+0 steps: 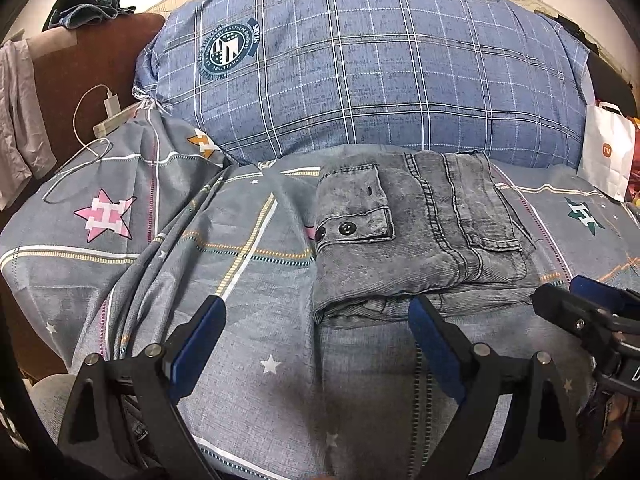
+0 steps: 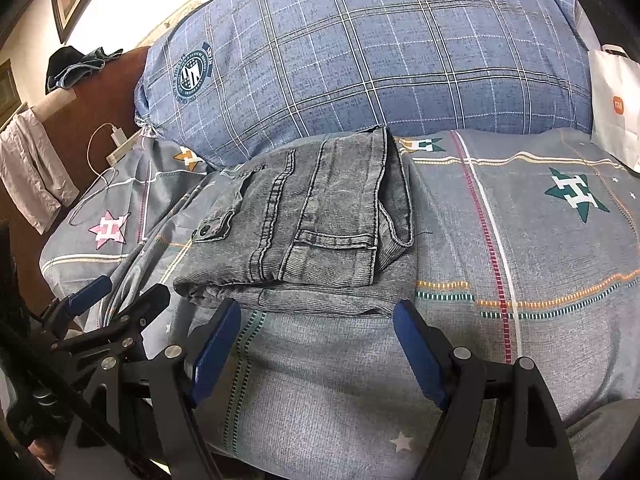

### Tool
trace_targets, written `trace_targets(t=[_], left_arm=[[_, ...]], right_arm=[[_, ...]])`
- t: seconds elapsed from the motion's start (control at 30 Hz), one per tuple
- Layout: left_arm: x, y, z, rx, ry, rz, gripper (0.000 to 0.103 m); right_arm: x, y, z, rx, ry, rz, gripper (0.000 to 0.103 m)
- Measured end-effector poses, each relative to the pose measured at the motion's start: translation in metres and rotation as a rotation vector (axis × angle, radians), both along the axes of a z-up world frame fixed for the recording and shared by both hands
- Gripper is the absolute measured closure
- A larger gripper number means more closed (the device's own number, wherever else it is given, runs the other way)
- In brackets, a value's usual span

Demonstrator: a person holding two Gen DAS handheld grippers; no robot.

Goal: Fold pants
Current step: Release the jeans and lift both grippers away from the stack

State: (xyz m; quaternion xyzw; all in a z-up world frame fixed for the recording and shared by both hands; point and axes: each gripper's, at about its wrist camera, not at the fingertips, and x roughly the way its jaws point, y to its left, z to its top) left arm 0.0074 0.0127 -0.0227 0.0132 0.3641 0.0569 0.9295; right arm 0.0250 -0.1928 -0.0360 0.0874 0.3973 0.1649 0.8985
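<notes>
Grey washed denim pants [image 1: 416, 232] lie folded into a compact rectangle on the grey patterned bedsheet [image 1: 248, 280], just in front of a big blue plaid pillow. They also show in the right wrist view [image 2: 316, 236]. My left gripper [image 1: 316, 320] is open and empty, just short of the pants' near edge. My right gripper [image 2: 316, 320] is open and empty, also just short of the near edge. The right gripper's fingers [image 1: 592, 312] show at the right edge of the left wrist view; the left gripper's fingers [image 2: 116, 300] show at the left of the right wrist view.
A blue plaid pillow [image 1: 360, 68] fills the back of the bed. A white charger with cable [image 1: 110, 116] lies at the back left by the brown headboard [image 1: 92, 76]. A white paper bag [image 1: 608, 148] stands at the right.
</notes>
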Motion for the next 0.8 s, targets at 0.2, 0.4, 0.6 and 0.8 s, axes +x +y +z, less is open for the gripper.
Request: trace_targets(t=[0.2,0.4,0.6,0.8], left_arm=[[0.0008,-0.0005,-0.0007,-0.010,0.007,-0.013,0.011],[0.0015,0.0020,-0.0005,-0.014,0.007,-0.004,0.011],[0.0024,0.0067,0.0004,-0.028,0.004,0.010,0.011],[0.0005,0.0073,0.0022,-0.038,-0.016,0.004,0.011]], right_arm=[[-0.0019,0.0006,0.0008,-0.002,-0.004,0.001,0.020],[-0.0003,0.0003,-0.0009,0.002,0.003,-0.001,0.020],[0.0015,0.0001,-0.0017,-0.001,0.006,-0.001,0.020],[0.0018,0.0011,-0.0021,-0.003,0.006,0.004,0.020]])
